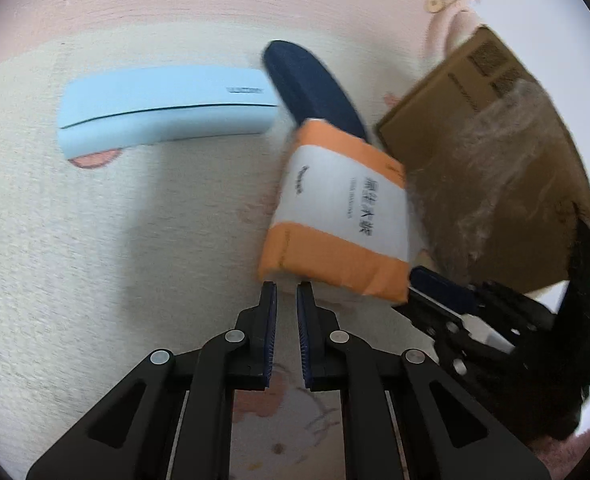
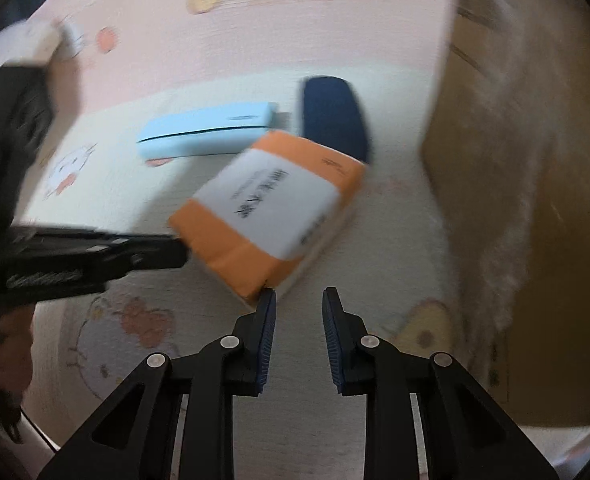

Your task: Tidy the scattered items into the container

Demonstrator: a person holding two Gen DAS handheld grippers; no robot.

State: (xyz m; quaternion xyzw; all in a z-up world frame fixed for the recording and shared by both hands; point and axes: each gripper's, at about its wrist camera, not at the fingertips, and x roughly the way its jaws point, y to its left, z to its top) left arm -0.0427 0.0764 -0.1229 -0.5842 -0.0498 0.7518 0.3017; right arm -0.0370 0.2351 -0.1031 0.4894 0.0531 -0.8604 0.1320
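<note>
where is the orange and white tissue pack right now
In the left wrist view the tissue pack lies on the mat right of centre, between the dark blue case and the cardboard box, just ahead of the left gripper.

cartoon-print mat (image 1: 95,240) carries tissue pack (image 1: 335,208), blue case (image 1: 167,112), navy case (image 1: 311,88), box (image 1: 495,168).

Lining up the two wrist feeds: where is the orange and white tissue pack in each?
Left wrist: orange and white tissue pack right of centre, just beyond the tool tips, beside the cardboard box.
Right wrist: pack at centre, above the tool tips.
Shared landmark: light blue case, lying beyond the pack.
</note>
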